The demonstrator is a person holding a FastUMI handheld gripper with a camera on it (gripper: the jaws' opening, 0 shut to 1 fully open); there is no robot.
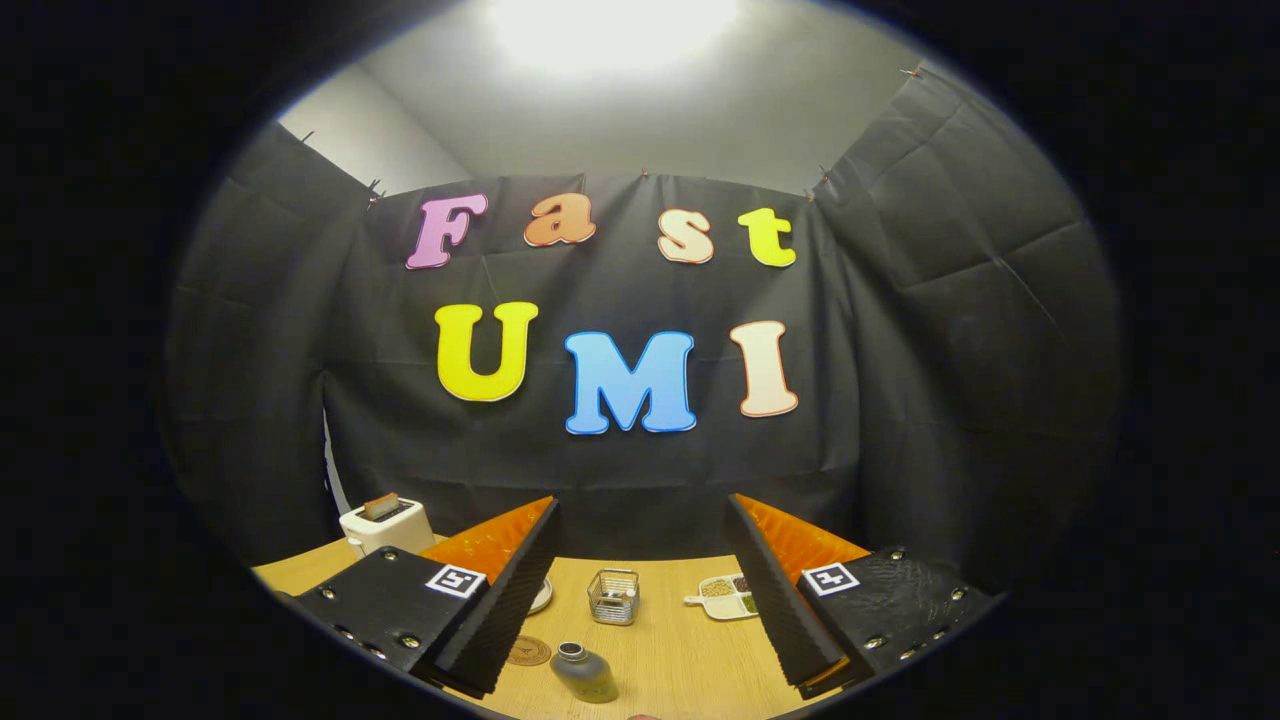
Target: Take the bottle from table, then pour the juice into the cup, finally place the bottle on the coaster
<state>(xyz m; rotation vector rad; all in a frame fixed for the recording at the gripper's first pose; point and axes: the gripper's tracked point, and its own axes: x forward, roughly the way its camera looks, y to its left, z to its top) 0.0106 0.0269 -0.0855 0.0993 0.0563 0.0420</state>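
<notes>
Gripper (640, 590) spread wide; one bottle (584, 673) between fingers, one coaster (528, 651) beside it, one basket (613, 596) beyond.

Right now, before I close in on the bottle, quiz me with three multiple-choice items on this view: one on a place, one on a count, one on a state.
1. Where does the bottle stand?
A. On the table, between the fingers, beside the coaster
B. On the toaster
C. Inside the wire basket

2. How many wire baskets stand on the table?
A. One
B. Two
C. Three

3. How are the gripper's fingers?
A. Shut on the bottle
B. Open, holding nothing
C. Shut on the coaster

Answers:
1 A: the bottle stands upright on the wood, with the coaster next to it.
2 A: a single basket sits beyond the bottle.
3 B: the fingers stand wide apart, touching nothing.
</notes>
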